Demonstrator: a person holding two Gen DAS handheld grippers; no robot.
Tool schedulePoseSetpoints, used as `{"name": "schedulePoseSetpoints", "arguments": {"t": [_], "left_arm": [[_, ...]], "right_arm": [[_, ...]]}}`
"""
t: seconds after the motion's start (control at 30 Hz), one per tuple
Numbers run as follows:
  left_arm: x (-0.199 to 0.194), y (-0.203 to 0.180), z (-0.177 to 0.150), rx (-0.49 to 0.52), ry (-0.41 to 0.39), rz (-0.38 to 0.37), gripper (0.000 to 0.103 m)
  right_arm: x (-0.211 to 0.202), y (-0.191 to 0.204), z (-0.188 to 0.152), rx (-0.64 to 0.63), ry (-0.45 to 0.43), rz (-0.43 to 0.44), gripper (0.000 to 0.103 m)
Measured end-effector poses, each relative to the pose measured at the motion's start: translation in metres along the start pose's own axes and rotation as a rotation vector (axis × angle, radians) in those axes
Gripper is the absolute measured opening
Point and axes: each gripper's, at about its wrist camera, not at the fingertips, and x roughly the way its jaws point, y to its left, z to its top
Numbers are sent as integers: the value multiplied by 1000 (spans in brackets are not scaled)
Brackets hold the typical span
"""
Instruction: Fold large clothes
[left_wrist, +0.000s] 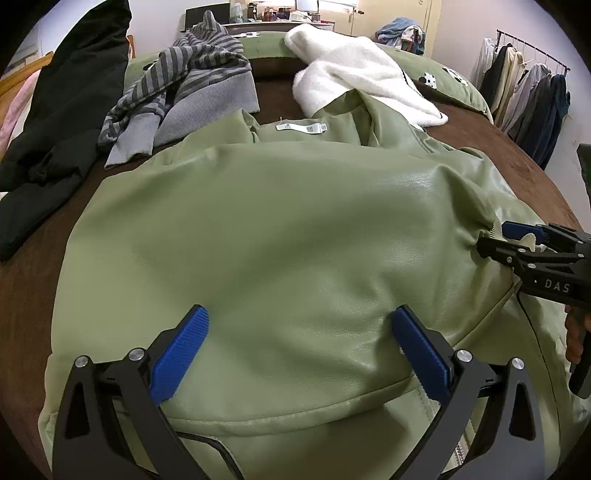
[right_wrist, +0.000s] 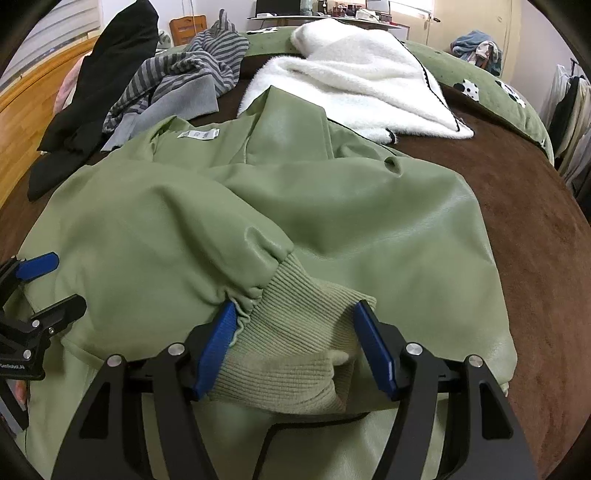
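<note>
A light green leather-look jacket (left_wrist: 277, 229) lies spread on the brown bed cover, collar and white label (left_wrist: 301, 127) at the far end. It also fills the right wrist view (right_wrist: 369, 221). My left gripper (left_wrist: 299, 336) is open and empty just above the jacket's near part. My right gripper (right_wrist: 295, 332) has the ribbed knit sleeve cuff (right_wrist: 295, 332) between its pads; the jaws stand fairly wide around the bunched cuff. The right gripper also shows at the right edge of the left wrist view (left_wrist: 517, 236), the left gripper at the left edge of the right wrist view (right_wrist: 48, 280).
A grey striped hoodie (left_wrist: 192, 81), a black garment (left_wrist: 62, 110) and a white fluffy garment (left_wrist: 358, 81) lie beyond the jacket on the brown bed cover (right_wrist: 517, 206). A green quilt (right_wrist: 491, 92) lies at the far side. Clothes hang on a rack (left_wrist: 528, 99) at right.
</note>
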Motion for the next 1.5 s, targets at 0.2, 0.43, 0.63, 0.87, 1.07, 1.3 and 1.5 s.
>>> {"name": "schedulePoseSetpoints", "arguments": {"t": [0.2,0.43,0.63,0.87,1.07,1.3,1.5], "left_arm": [[-12,-1,2,-30,14,26,97],[-75,-14,3,11,-48,64,97],[-133,-18,-4,-26,-85,84,97],[-200,-20,-30,-57,-100,112,97],[-255,-24,-69,-69,-105,123,97],[-288,-22,-129,-67,-56,121,97],[-296,-3,-184,-102,-3,121,97]], "right_arm": [[-30,-3,1,32,-63,20,81],[-104,3,-6,-18,-145,31,89],[-167,8,-23,-39,-182,51,89],[-234,3,-56,-27,-207,67,89],[-286,-7,-97,24,-232,71,89],[-324,-22,-156,75,-239,92,89],[-322,-34,-204,121,-202,153,89]]}}
